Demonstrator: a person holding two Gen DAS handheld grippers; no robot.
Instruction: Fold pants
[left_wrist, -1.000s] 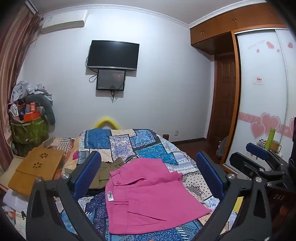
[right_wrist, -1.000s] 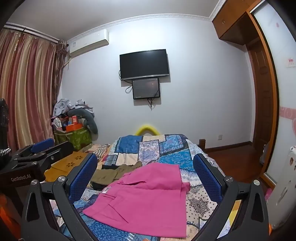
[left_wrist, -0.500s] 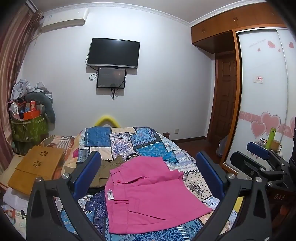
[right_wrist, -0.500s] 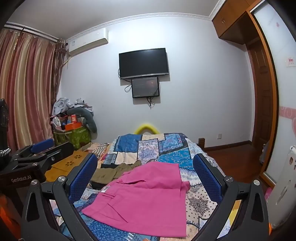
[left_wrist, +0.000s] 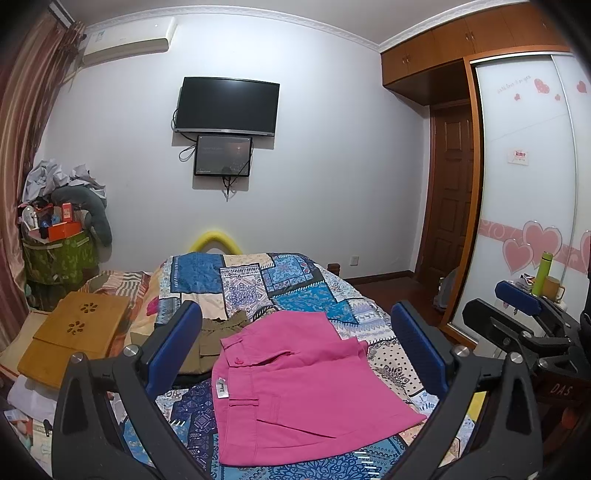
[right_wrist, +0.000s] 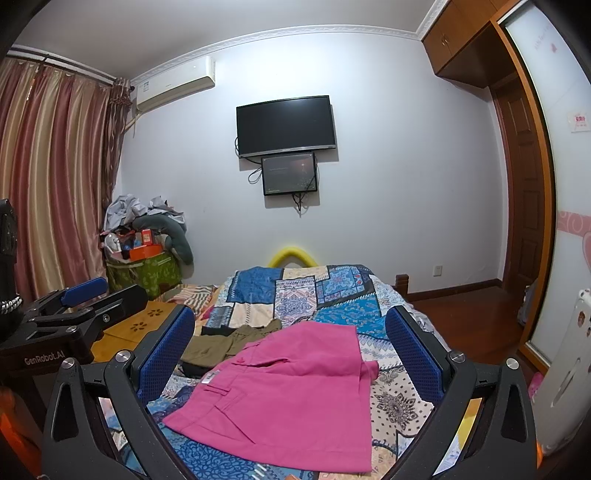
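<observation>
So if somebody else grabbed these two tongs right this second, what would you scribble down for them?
Left tongs: open, holding nothing, held above the bed.
Right tongs: open, holding nothing, also above the bed.
Pink pants: lying flat on the patchwork bedspread, already doubled over into a short shape, waistband and white tag toward the left.
Olive garment: rumpled beside the pink pair, partly under its waistband corner.
Done: the pink pair appears at least partly folded.
Left: probably one more fold on the pink pair, then the olive piece, which looks unfolded.
</observation>
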